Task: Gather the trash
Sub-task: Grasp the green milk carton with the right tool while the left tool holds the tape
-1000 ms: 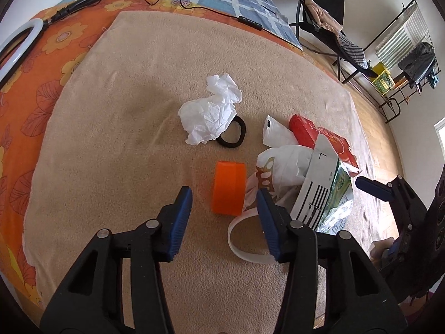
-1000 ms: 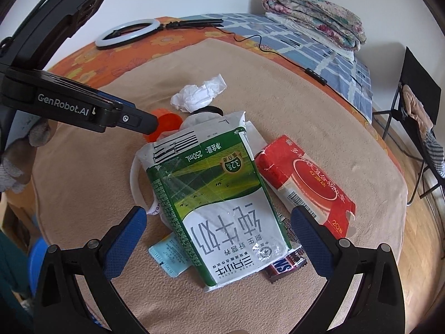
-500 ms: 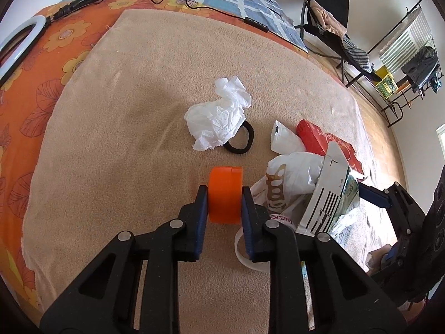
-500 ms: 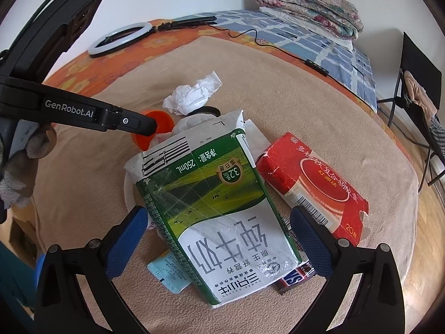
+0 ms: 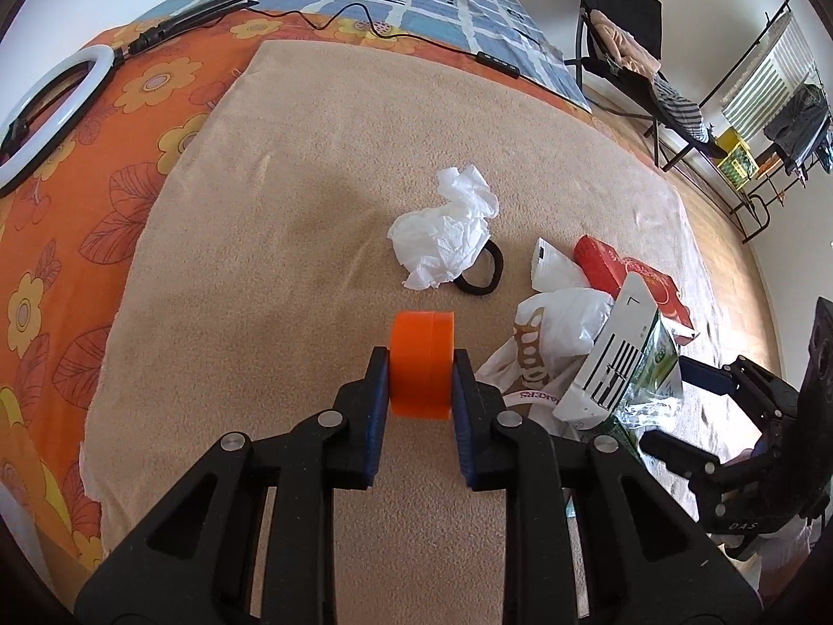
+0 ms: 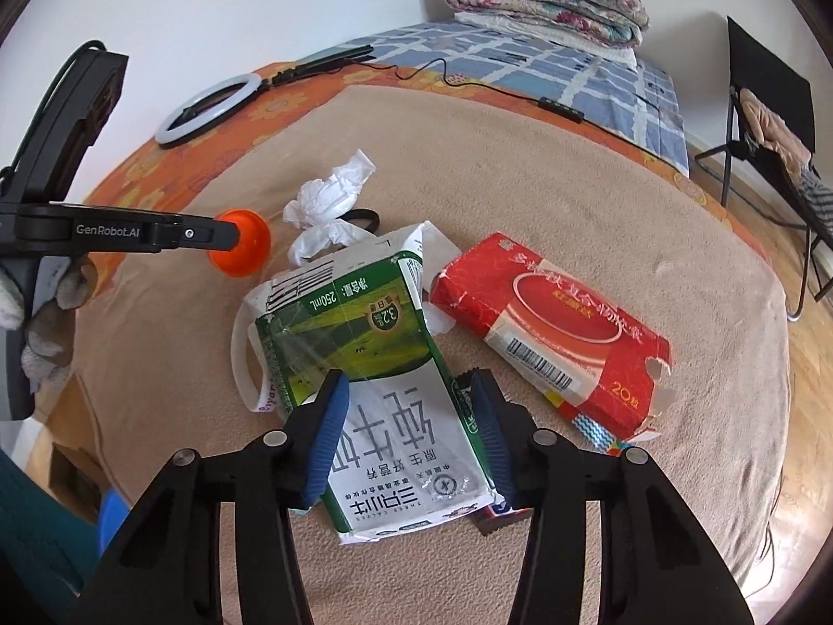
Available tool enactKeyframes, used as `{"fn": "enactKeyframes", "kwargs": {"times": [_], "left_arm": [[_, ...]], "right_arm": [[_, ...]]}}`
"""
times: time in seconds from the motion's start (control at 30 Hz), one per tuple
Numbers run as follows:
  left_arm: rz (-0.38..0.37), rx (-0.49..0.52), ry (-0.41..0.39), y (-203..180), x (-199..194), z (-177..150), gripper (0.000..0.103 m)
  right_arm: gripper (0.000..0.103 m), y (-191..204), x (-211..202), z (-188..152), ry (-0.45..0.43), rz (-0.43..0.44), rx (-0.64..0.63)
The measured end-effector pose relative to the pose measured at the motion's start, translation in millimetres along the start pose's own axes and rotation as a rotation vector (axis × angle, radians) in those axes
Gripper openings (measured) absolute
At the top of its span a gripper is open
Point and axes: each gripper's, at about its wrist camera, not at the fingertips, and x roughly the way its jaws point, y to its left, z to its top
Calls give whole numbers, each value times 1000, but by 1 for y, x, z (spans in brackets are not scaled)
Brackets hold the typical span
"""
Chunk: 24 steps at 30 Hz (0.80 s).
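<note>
left gripper [image 5: 420,383] marked "GenRobot.AI" clamps orange cup [image 5: 421,364] | right gripper [image 6: 411,435] narrowed onto milk carton [image 6: 364,364] reading "250mL", "3.2" | red box [image 6: 552,333] "20", toward blanket's [image 5: 312,166] right edge

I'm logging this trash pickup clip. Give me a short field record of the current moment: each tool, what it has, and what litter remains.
left tool: shut on orange cup, lifted
right tool: closing around milk carton, grip unconfirmed
loose litter: crumpled tissue, red box, white plastic bag
surface: beige blanket
</note>
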Motion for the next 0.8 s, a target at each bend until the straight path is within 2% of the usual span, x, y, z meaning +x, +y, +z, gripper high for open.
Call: {"fn": "enactKeyframes", "kwargs": {"times": [0.07,0.23,0.33,0.37,0.43,0.5,0.57,0.67,0.73,0.77,0.8], "left_arm": [[1,7,-1,-1,-2,-1,22],[14,18,6,-3,0,-4,22],[20,25,3,-4,-1,-4,22],[22,32,0,-5,-2,-4,22],[23,44,-12,-8,-5,-4,22],[27,54,-15,-10,-7,-5,22],[27,58,-14,-11,-8,-6,22],[26,55,-11,-11,-9,-6,22],[25,58,-16,-10,-10,-6,22],[26,60,-19,-11,-12,-6,22],[28,61,-23,-11,-13,-6,22]], "right_arm": [[83,-6,8,-3,40,40,39],[83,-18,21,-11,41,124,126],[83,-16,22,-10,35,141,145],[81,-15,20,-10,34,148,147],[63,-11,14,-10,27,168,131],[37,-8,6,-11,18,183,121],[27,-3,-1,-11,6,199,113],[25,4,-9,-10,0,234,99],[30,7,-8,-9,25,222,117],[49,8,-5,-9,59,199,140],[72,11,-2,-9,93,170,159]]}}
